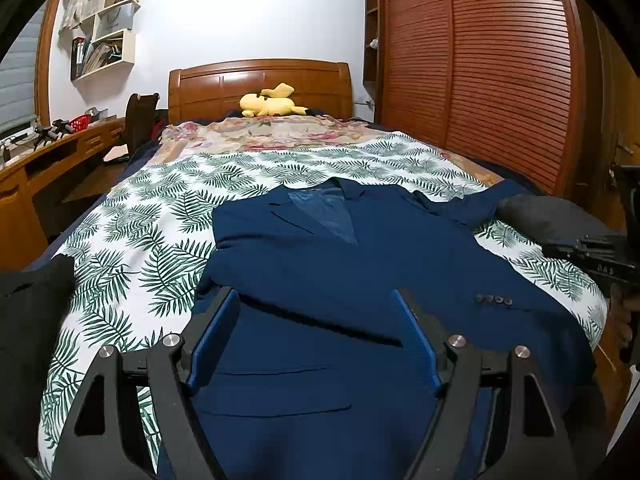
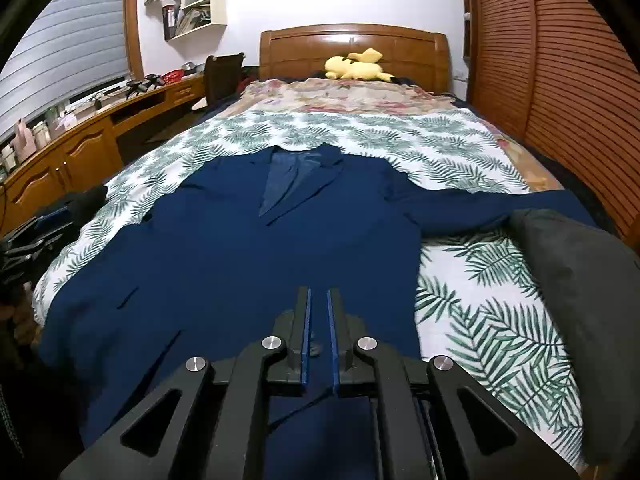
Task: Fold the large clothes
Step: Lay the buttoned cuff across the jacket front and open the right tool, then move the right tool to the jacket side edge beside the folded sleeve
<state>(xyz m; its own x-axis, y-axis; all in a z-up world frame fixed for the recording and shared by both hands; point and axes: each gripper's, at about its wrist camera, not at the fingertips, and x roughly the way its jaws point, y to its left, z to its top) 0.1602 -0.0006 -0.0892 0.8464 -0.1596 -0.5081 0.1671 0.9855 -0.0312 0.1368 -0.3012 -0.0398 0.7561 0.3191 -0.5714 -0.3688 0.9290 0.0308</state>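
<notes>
A bedroom bed with a leaf-print sheet (image 2: 460, 140) bears the navy blue suit jacket (image 2: 248, 248), frame centre. Left gripper (image 1: 316, 300) gapes wide, empty; right gripper (image 2: 318, 300) is nearly closed, empty. Folding seems underway; next, probably grasp the outstretched sleeve (image 2: 500, 204).

Both wrist cameras sit at the foot of the bed (image 1: 132, 216), low and close over the navy jacket (image 1: 320, 264), tilted downward and facing 12 o'clock toward the headboard (image 1: 260, 84) and yellow plush toy (image 1: 272, 104). The left wrist view looks from the 7 o'clock side, with its own left gripper (image 1: 316, 296) filling the bottom edge and the other tool at 3 o'clock. The right wrist view looks from the 5 o'clock side over its right gripper (image 2: 318, 294); both share the jacket, the leaf-print cover (image 2: 460, 140), the wardrobe (image 2: 560, 80) and the wall shelves (image 2: 196, 4).
</notes>
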